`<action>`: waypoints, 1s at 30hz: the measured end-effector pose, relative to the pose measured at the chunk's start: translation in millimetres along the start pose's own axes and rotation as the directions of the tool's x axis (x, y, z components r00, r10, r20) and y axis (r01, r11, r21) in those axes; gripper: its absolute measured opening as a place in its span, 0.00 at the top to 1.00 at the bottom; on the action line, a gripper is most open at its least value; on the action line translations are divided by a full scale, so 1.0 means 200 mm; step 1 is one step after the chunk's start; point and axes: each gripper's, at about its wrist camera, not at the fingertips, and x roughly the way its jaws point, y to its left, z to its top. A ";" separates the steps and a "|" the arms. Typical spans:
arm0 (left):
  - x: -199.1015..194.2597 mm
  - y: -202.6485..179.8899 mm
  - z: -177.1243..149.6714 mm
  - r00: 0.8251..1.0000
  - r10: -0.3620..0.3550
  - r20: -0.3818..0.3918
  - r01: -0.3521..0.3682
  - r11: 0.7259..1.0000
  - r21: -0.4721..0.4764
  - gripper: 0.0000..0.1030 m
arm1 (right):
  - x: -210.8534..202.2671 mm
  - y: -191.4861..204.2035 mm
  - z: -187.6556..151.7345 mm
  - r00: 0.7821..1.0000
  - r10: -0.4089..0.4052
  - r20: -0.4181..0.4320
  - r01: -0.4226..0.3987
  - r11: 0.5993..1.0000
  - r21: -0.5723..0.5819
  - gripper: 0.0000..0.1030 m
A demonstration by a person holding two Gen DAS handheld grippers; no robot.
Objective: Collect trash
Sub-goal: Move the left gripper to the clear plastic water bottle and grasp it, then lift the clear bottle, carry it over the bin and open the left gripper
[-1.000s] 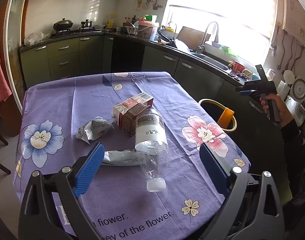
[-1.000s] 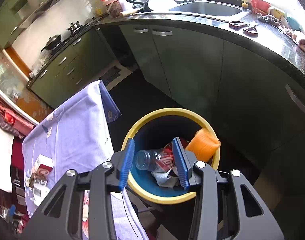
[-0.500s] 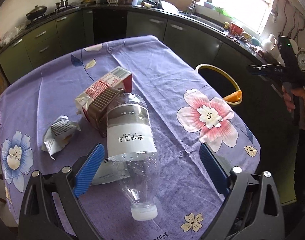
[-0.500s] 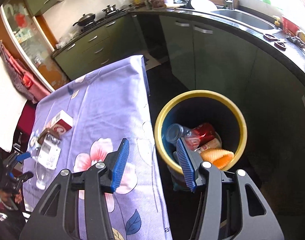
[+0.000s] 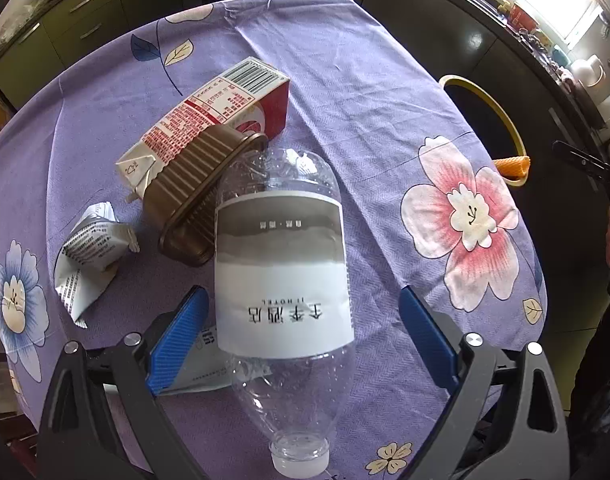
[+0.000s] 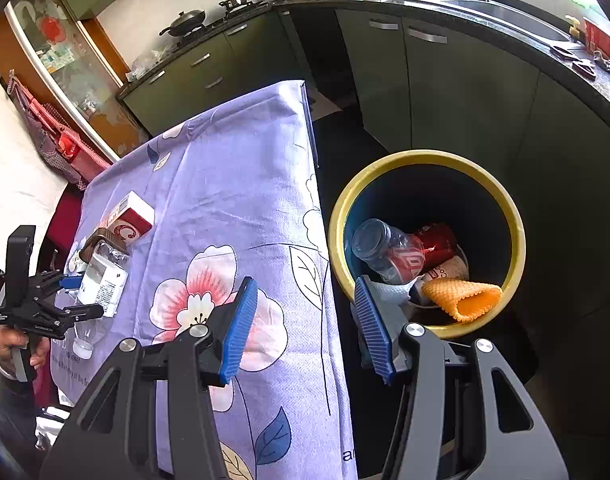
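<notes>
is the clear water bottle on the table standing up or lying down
Lying down. The bottle rests on its side on the purple tablecloth, its cap toward the camera and base against the brown tray.

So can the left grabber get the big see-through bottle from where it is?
Probably yes. The left gripper is open with the bottle lying between its pads, nothing on top. The brown tray only touches the bottle's far end.

Left gripper jaws wide; right gripper empty.
</notes>
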 end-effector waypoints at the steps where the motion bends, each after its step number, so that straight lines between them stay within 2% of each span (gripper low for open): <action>1: 0.01 0.00 0.02 1.000 0.006 -0.011 -0.006 1.000 0.004 0.12 | 0.01 0.00 0.00 1.000 0.004 -0.003 -0.004 1.000 0.002 0.51; 6: 0.08 -0.03 0.07 0.998 0.032 -0.056 -0.030 0.999 0.037 0.15 | 0.04 -0.02 -0.01 1.000 0.014 -0.016 -0.014 1.000 0.007 0.50; 12: 0.15 -0.07 0.09 0.994 0.039 -0.107 -0.033 0.998 0.055 0.30 | 0.05 -0.06 -0.02 1.000 0.018 -0.018 -0.018 1.000 0.016 0.47; 14: 0.16 -0.07 0.08 0.992 0.042 -0.116 -0.036 0.998 0.057 0.37 | 0.05 -0.07 -0.02 1.000 0.019 -0.016 -0.019 1.000 0.020 0.47; 20: 0.15 -0.10 0.07 0.992 0.060 -0.109 -0.050 0.995 0.090 0.38 | 0.05 -0.06 -0.03 1.000 0.022 -0.018 -0.022 1.000 0.021 0.47; 30: 0.03 -0.18 0.02 0.996 0.083 -0.036 -0.077 0.985 0.152 0.38 | 0.05 -0.02 -0.03 0.999 0.026 -0.018 -0.026 1.000 0.003 0.47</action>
